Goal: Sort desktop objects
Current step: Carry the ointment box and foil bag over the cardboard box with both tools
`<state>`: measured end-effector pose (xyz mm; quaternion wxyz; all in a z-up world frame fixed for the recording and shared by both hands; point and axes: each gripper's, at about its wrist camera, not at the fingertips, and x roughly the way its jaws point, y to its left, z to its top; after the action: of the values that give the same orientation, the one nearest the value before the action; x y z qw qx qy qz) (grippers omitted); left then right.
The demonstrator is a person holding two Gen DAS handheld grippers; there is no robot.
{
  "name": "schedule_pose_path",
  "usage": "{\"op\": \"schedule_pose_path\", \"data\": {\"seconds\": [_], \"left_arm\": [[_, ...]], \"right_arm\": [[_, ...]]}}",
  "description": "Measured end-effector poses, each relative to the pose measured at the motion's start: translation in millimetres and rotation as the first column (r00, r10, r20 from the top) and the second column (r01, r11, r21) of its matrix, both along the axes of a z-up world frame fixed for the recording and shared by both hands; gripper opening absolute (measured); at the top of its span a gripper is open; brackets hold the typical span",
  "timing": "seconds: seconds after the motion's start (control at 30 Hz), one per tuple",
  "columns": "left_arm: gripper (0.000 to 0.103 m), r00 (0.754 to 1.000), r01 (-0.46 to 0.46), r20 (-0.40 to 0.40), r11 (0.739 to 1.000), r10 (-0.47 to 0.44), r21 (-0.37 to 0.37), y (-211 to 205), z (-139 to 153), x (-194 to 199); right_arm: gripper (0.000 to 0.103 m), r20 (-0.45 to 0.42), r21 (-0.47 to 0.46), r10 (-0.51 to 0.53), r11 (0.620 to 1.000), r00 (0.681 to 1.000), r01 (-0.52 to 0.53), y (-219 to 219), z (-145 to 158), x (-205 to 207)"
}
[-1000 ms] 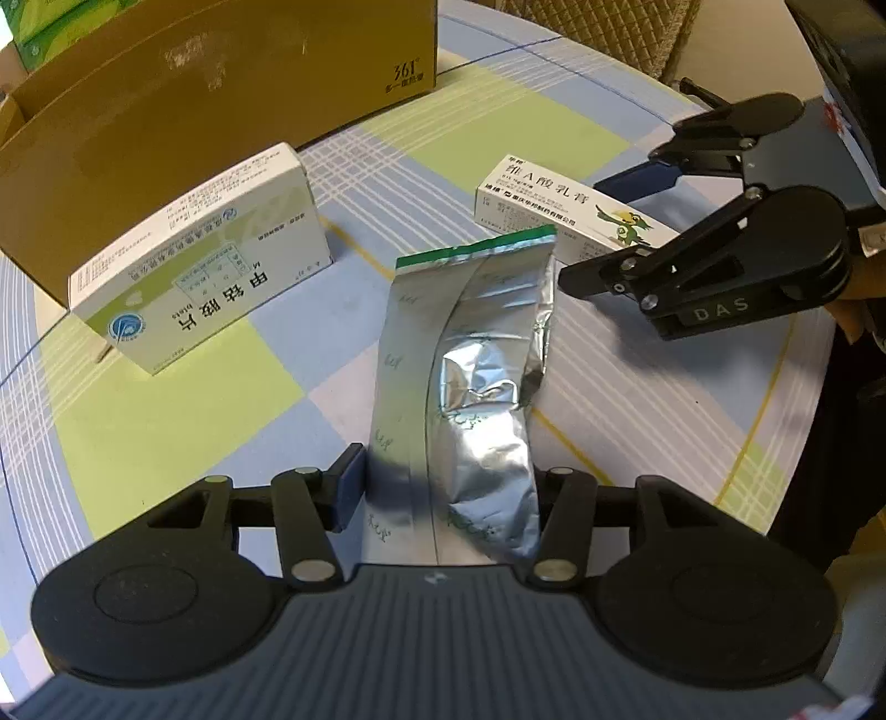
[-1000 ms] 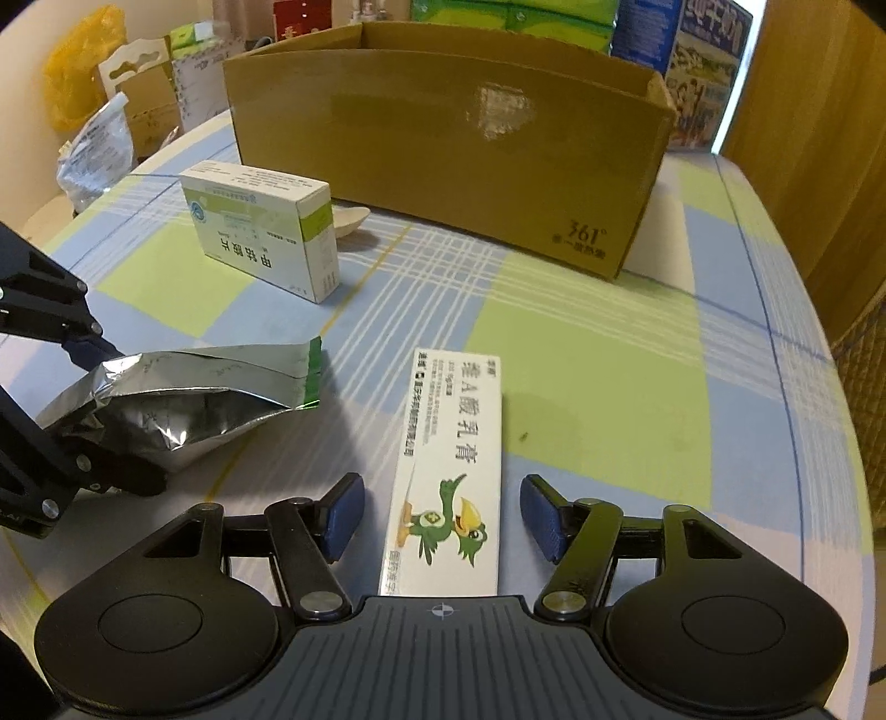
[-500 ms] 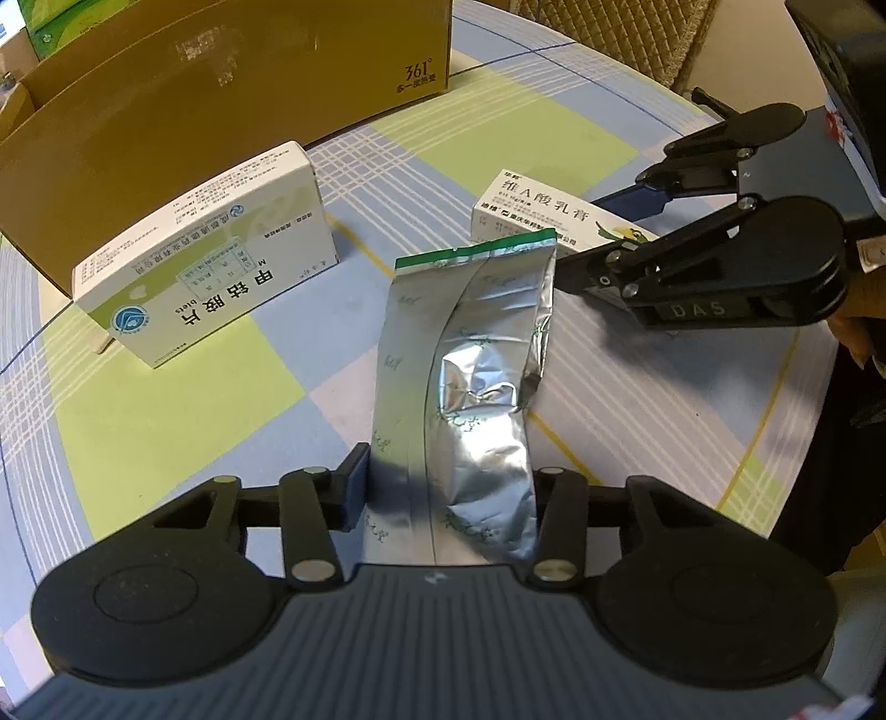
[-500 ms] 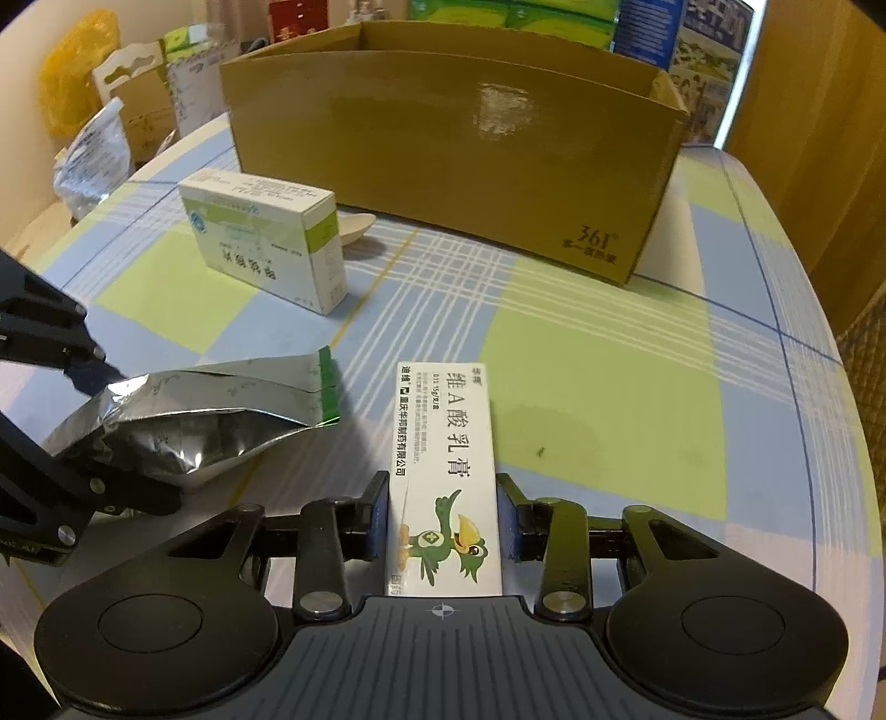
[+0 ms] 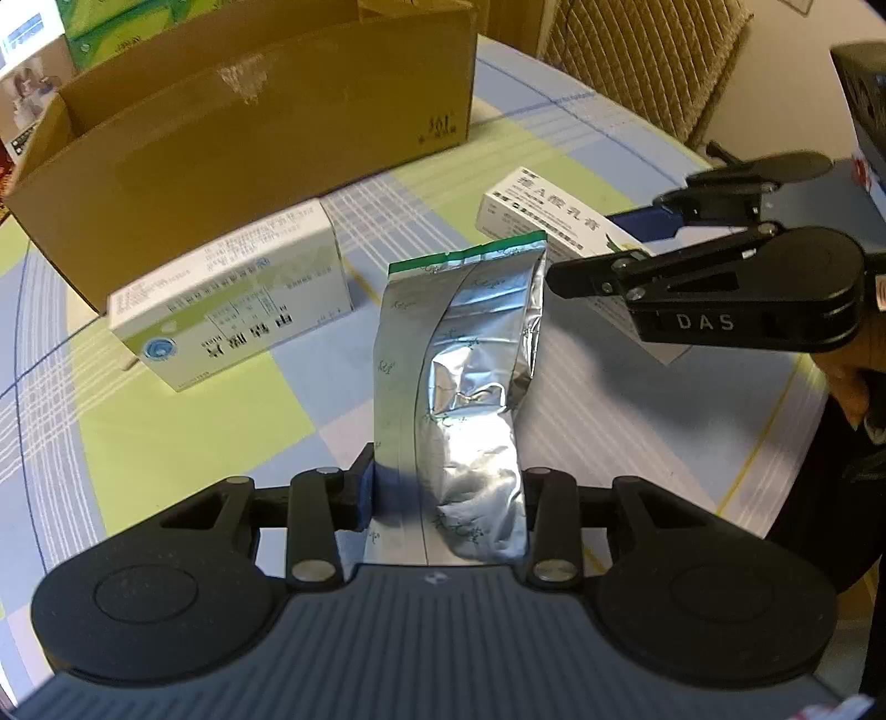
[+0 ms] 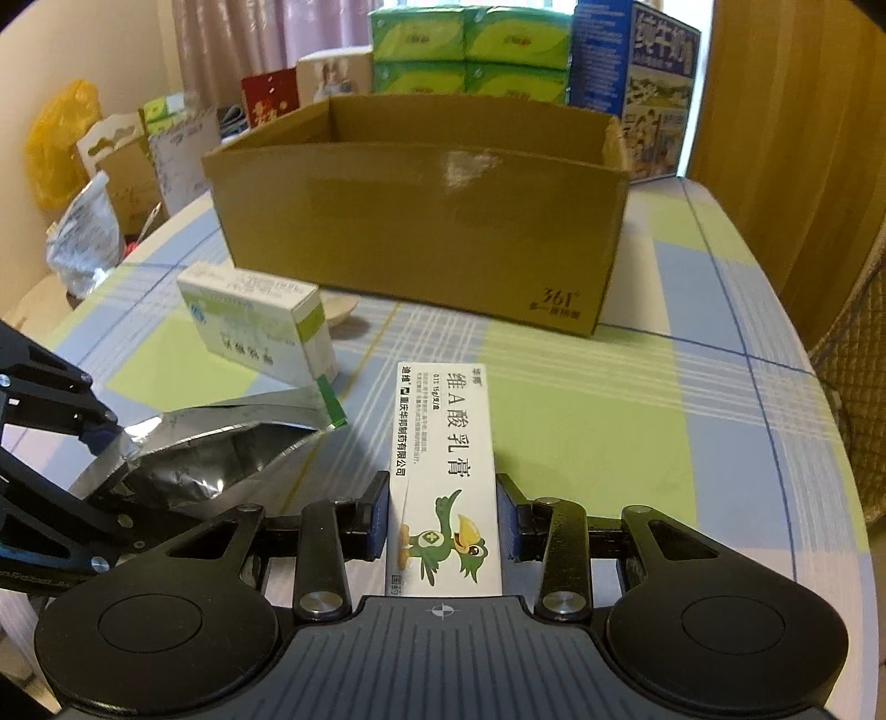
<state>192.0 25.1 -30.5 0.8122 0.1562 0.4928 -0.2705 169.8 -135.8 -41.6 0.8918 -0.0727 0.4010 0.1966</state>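
Note:
My left gripper [image 5: 446,493] is shut on the lower end of a silver foil pouch [image 5: 459,387] with a green top strip, which points away from me. In the right wrist view the same pouch [image 6: 210,443] lies to the left, pinched by the left gripper [image 6: 105,476]. My right gripper [image 6: 443,520] is shut on a long white ointment box [image 6: 443,443] printed with a green bird. From the left wrist view this ointment box [image 5: 531,205] sits between the right gripper's [image 5: 598,249] jaws. An open brown cardboard box [image 6: 421,221] stands behind.
A white and green medicine box [image 6: 260,327] stands on the checked tablecloth [image 6: 581,421] before the cardboard box, with a small cream object [image 6: 338,310] behind it. Tissue packs [image 6: 470,50] and bags crowd the back. A wicker chair [image 5: 637,55] stands by the table edge.
The right gripper went from open around the ointment box to shut on it. Both grippers have since tilted up and moved nearer the cardboard box with their loads.

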Motion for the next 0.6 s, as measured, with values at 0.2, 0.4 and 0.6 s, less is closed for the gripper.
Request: {"op": "schedule_pose_path", "data": {"seconds": [0.2,0.4,0.6], "left_arm": [[0.034,0.999,-0.04,0.033,0.999,0.041,-0.022,-2.7,14.6,5.1],[0.034,0.995,-0.071,0.071,0.995,0.076,-0.07,-8.0,33.3,10.5],[0.034,0.988,-0.111,0.1,0.988,0.122,-0.107,-6.2,44.0,17.4]], "right_arm": [[0.035,0.015,0.035,-0.037,0.999,0.999,0.036,-10.0,9.6,-1.8],[0.035,0.054,0.063,-0.071,0.996,0.996,0.068,-15.6,23.3,-4.2],[0.035,0.099,0.086,-0.095,0.993,0.991,0.086,-19.3,40.1,-1.1]]}}
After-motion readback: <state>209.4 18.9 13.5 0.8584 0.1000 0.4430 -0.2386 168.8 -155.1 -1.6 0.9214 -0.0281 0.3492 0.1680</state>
